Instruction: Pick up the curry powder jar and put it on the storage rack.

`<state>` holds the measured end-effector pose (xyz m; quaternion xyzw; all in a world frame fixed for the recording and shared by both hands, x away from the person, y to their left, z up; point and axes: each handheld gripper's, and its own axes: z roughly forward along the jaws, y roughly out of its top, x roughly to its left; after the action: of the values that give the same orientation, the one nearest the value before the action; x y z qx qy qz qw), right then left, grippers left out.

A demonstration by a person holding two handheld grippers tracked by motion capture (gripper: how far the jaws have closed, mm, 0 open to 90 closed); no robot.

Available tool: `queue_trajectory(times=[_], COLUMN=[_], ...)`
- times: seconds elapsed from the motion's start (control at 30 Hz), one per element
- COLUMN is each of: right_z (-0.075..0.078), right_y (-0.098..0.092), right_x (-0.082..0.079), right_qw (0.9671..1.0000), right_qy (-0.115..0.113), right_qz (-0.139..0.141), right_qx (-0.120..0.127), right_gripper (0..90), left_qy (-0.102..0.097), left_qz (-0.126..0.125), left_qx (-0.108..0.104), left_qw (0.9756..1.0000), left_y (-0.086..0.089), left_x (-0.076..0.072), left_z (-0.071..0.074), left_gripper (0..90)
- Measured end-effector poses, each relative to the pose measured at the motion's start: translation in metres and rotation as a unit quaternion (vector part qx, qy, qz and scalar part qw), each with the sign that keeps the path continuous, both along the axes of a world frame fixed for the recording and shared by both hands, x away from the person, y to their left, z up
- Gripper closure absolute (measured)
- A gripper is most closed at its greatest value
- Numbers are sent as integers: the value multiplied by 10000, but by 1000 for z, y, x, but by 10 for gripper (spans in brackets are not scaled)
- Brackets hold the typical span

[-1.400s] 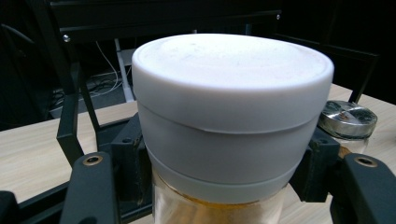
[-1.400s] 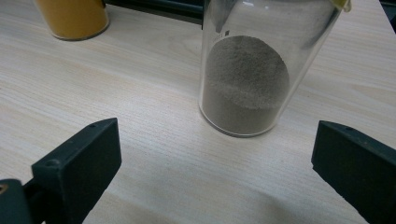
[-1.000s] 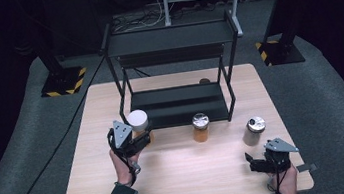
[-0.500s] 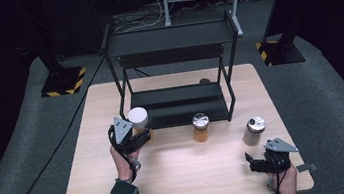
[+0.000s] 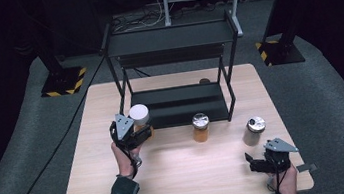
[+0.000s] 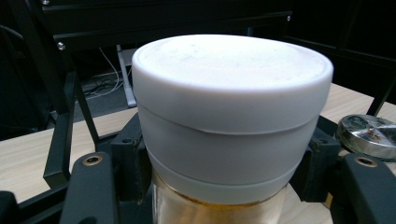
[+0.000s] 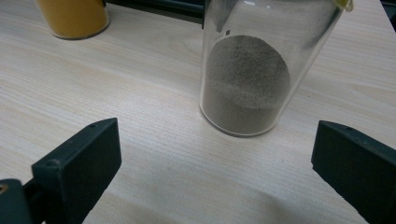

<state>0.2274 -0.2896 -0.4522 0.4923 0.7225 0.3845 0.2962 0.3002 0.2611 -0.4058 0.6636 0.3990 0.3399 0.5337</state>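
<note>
A jar with a wide white lid (image 5: pixel 139 115) (image 6: pixel 232 116) and amber contents is clamped in my left gripper (image 5: pixel 137 134), just in front of the black shelf rack's (image 5: pixel 177 76) lower tier at its left end. Both jaws press on the glass below the lid. My right gripper (image 5: pixel 257 162) (image 7: pixel 215 186) stands open near the table's front right corner with nothing between its jaws. A glass jar of grey powder (image 5: pixel 253 130) (image 7: pixel 261 70) stands a short way beyond it. A jar of orange powder (image 5: pixel 200 127) (image 7: pixel 72 17) with a metal lid stands mid-table.
The two-tier black rack occupies the back half of the light wood table (image 5: pixel 180 176). A small dark round object (image 5: pixel 204 81) lies behind the rack. Black stands with yellow-striped bases (image 5: pixel 62 83) flank the table on the grey floor.
The left gripper with the white-lidded jar has shifted very slightly; everything else stays where it was.
</note>
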Motion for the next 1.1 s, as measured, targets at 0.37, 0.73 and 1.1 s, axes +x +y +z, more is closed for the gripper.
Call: queue_trajectory(times=[0.37, 0.73, 1.1], right_z=[0, 0, 0], right_y=[0, 0, -1], right_x=[0, 0, 0], right_qw=[10000, 10000, 10000], right_qy=[5, 6, 5], right_qz=[6, 12, 19], right_qx=[0, 7, 25], right_gripper=[7, 7, 7], left_qy=[10, 44, 50], left_qz=[43, 46, 51], left_qx=[10, 19, 32], left_qw=[10000, 10000, 10000], left_y=[0, -2, -5], left_x=[7, 14, 20], left_z=[0, 1, 1], left_gripper=[346, 346, 346])
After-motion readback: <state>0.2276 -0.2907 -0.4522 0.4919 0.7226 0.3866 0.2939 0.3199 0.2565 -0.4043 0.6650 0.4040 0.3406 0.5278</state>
